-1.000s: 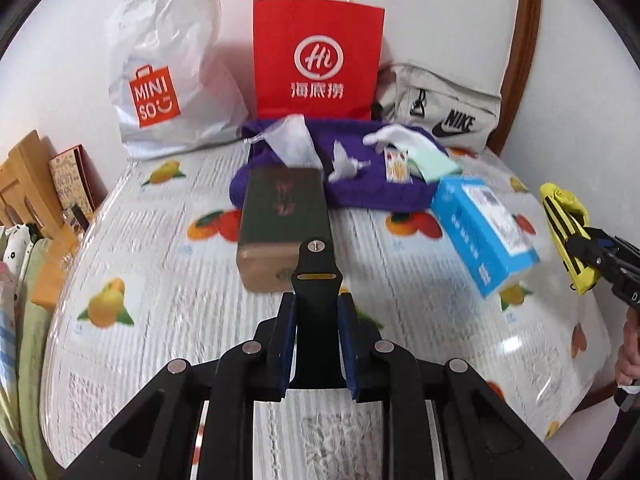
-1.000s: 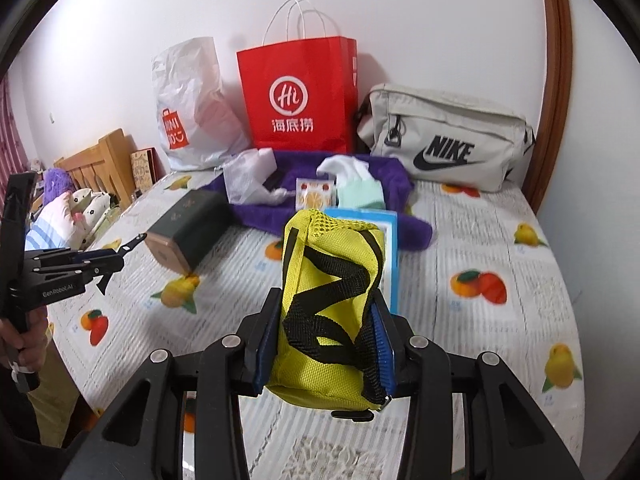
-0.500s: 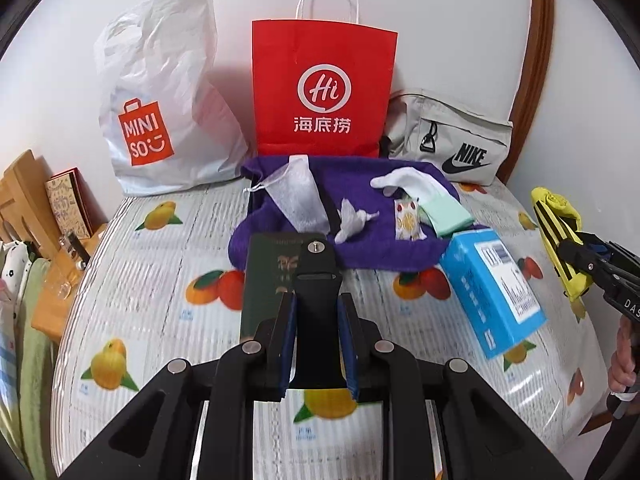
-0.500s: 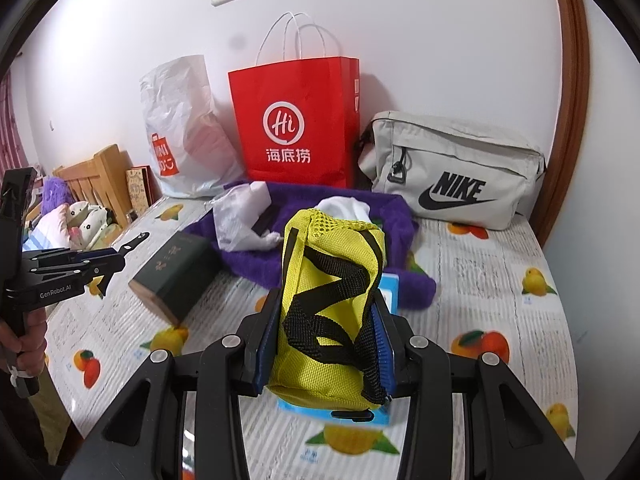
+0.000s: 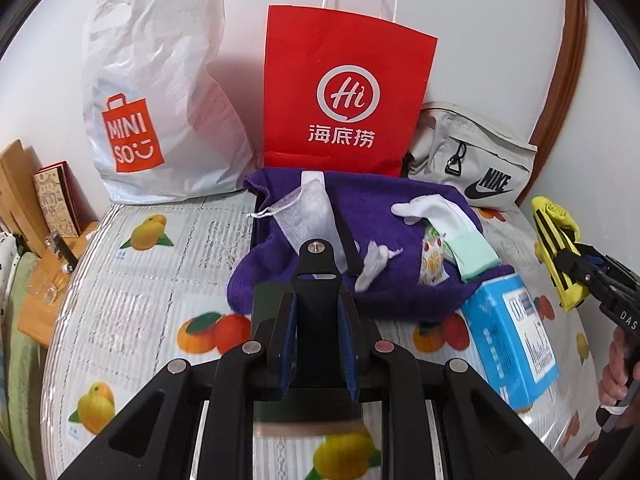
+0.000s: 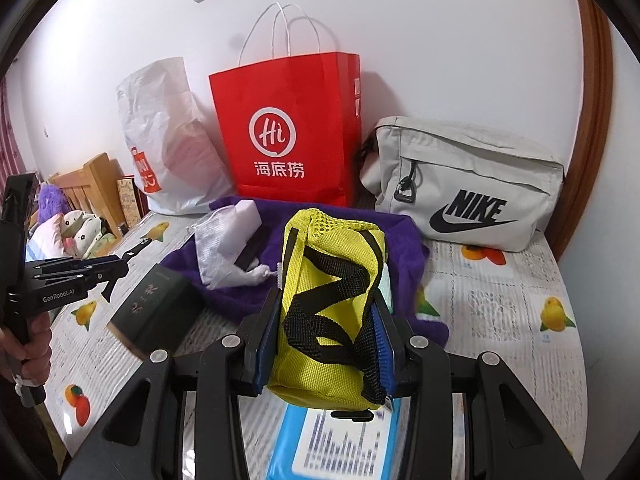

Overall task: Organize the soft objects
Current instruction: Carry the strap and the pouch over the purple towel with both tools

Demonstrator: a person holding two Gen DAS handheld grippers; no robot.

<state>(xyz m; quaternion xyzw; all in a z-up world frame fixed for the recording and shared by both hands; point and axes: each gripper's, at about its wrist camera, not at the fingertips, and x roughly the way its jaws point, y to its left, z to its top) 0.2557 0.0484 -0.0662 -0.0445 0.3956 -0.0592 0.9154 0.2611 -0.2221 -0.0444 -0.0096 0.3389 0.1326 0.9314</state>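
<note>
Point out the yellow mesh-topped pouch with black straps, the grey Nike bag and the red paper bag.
Yellow mesh-topped pouch with black straps (image 6: pixel 328 304): right wrist view, on its yellow front panel.
Grey Nike bag (image 6: pixel 468 184): right wrist view, on its front fabric above the logo.
Red paper bag (image 5: pixel 344 64): left wrist view, on its front above the logo.

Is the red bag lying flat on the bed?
No, the red paper bag stands upright against the wall, handles up, behind the purple cloth.
</note>
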